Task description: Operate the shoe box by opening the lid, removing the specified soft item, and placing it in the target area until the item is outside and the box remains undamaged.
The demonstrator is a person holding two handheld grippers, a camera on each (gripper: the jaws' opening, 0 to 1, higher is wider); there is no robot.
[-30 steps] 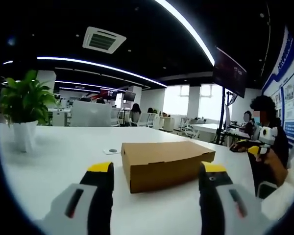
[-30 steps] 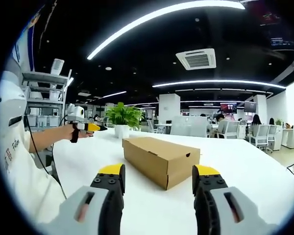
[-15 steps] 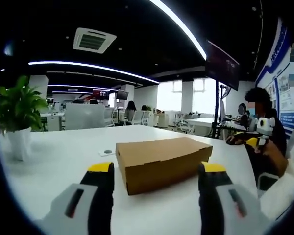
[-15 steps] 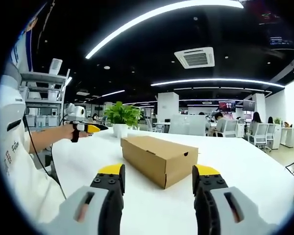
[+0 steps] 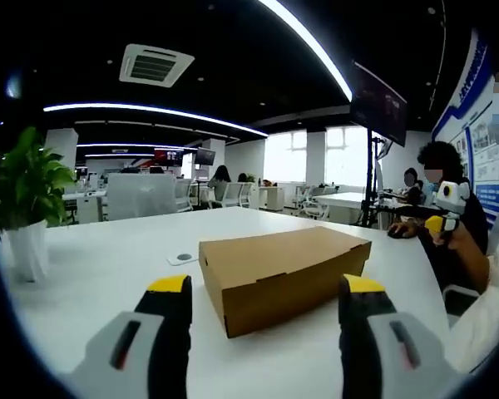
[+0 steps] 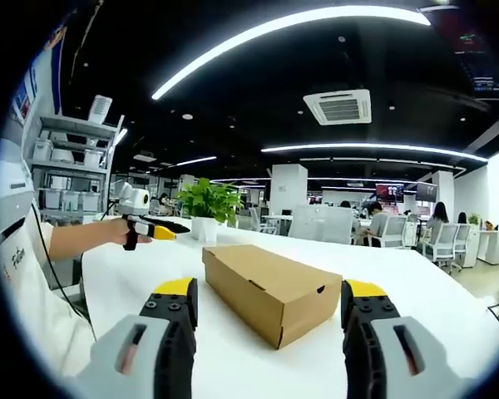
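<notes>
Closed brown cardboard shoe box (image 5: 283, 274) on the white counter (image 5: 108, 274), now larger than a second ago: both approaching. Left gripper (image 5: 266, 291) and right gripper (image 6: 270, 295) short of the box, fingers apart, empty. Lid unopened.

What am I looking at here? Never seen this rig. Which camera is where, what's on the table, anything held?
No robot arm: a person holds a two-jaw gripper in each hand, and a fisheye camera rides on each one, looking forward along its jaws. In the left gripper view, the left gripper rises from the bottom, jaws apart, holding nothing. The right gripper view shows the right gripper likewise open and empty. The left gripper also appears at the left of the right view, in the person's hand. On the white table lies a closed cardboard shoe box, with a potted plant and a small round disc beyond it. Nothing touches the box.
</notes>
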